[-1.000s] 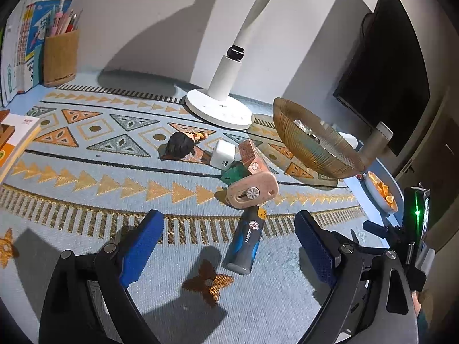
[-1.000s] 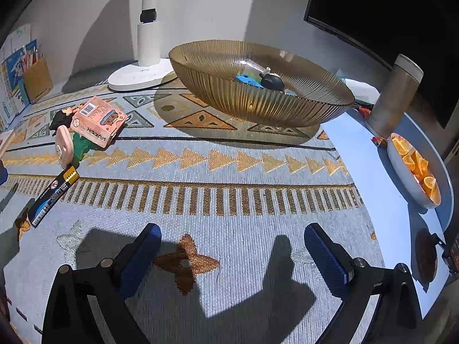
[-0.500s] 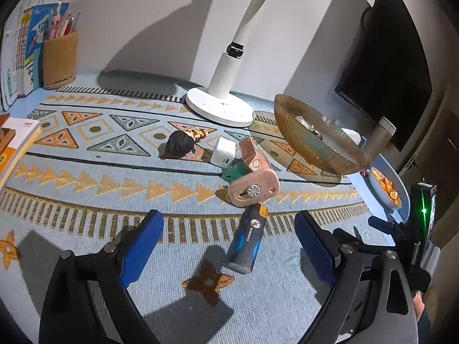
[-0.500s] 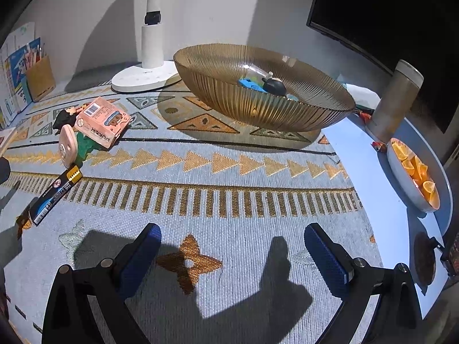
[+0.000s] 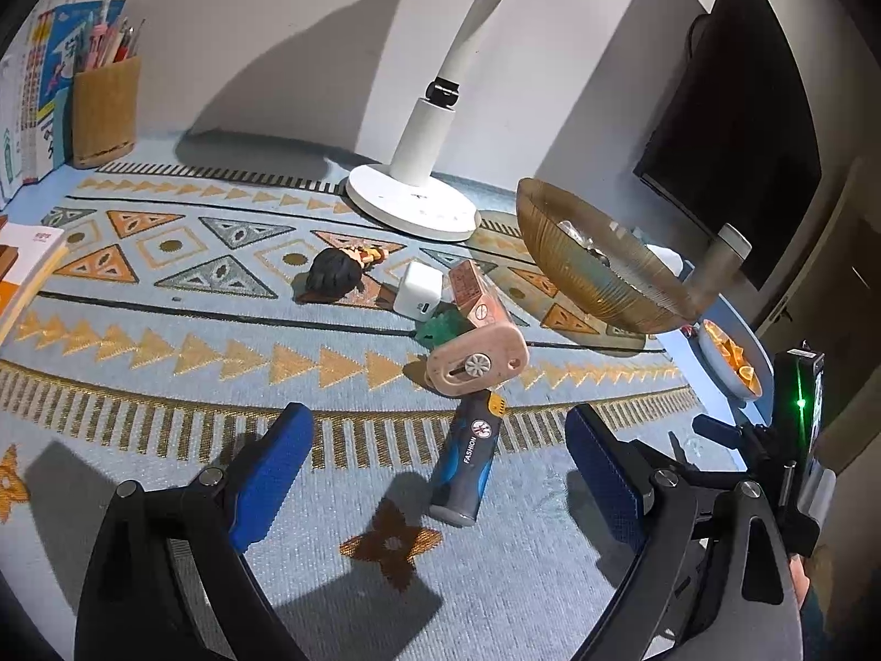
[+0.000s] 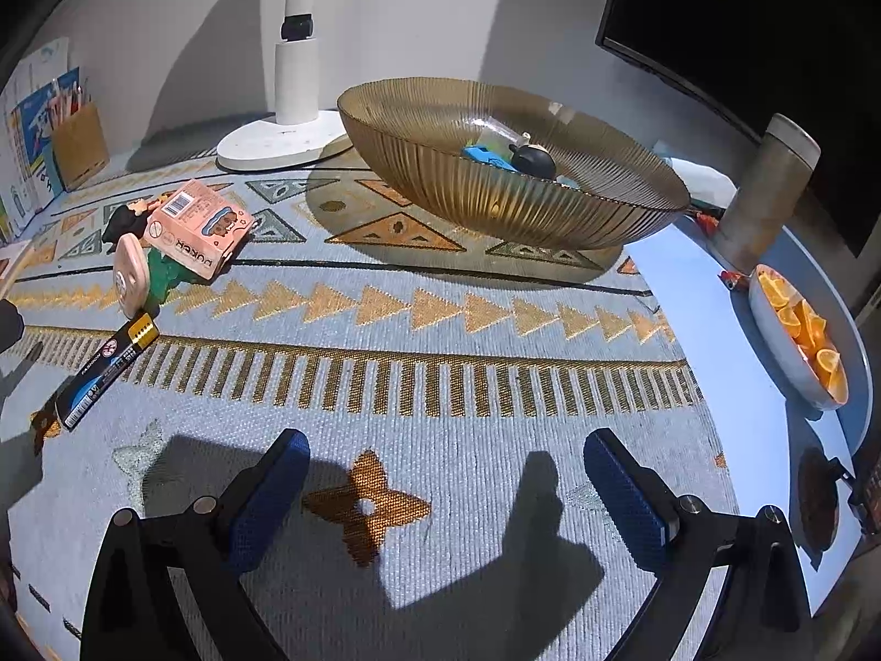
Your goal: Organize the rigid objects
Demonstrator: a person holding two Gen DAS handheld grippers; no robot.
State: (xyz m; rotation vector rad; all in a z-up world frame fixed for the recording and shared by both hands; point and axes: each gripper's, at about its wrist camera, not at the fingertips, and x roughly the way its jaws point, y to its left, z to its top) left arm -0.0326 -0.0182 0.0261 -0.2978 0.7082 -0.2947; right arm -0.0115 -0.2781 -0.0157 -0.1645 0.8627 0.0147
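Left hand-held gripper (image 5: 438,460) hung released above the tube (image 5: 467,464), which lay on the mat (image 5: 165,385) between its fingers, just beside the pink tool (image 5: 476,366); this view alone showed the charger (image 5: 418,291). Right hand-held gripper (image 6: 445,476), also released, held nothing; only its view showed blue and black items inside the bowl (image 6: 512,204).

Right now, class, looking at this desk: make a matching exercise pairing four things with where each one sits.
Things
1. small black round object
2. white cube charger
3. orange fruit slices
4. pens and pencils

Places
a. in the tan holder
b. in the ribbed amber glass bowl
c. on the patterned mat
d. in the pale dish

Pairs: 1-b, 2-c, 3-d, 4-a
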